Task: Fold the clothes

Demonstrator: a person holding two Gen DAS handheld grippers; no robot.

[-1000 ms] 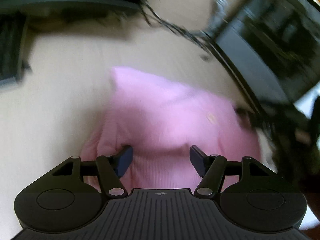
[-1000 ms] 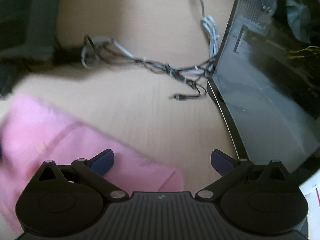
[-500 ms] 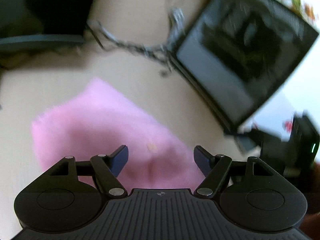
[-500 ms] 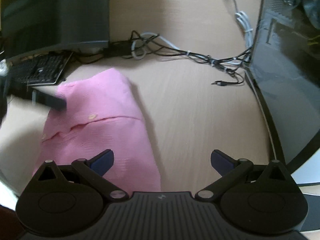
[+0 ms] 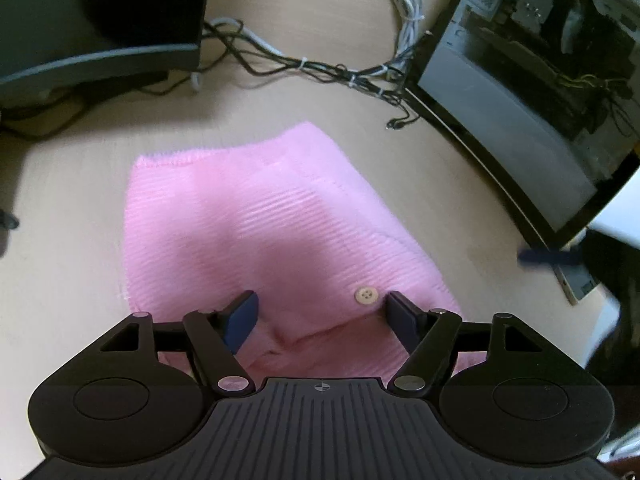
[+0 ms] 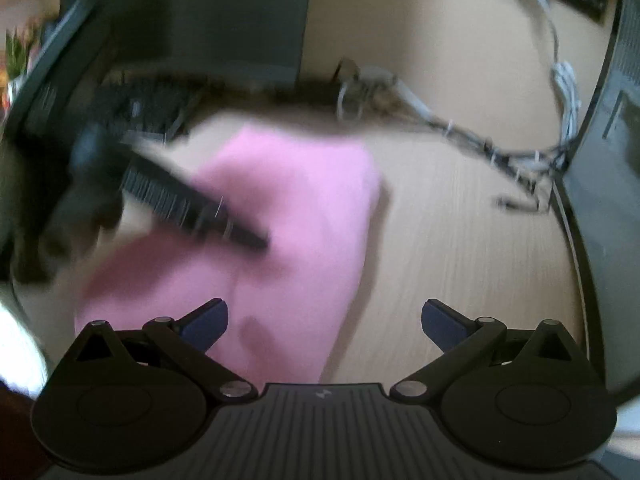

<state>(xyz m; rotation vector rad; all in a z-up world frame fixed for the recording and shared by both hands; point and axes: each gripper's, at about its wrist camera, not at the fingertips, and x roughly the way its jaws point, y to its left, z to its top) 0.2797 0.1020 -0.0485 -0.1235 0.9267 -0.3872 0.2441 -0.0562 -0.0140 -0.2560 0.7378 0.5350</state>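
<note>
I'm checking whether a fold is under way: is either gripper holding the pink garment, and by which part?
Nothing is held. The left gripper and right gripper are both open above the pink garment, fingers apart with no cloth pinched.

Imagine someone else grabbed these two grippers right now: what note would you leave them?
Left gripper: open, empty, over the near edge of the pink knit cardigan, beside its button.
Right gripper: open, empty, at the cardigan's right side.
The cardigan lies in a compact fold on the wooden desk, near the cables.
Left: looks nearly folded; check and tidy the edges.
</note>
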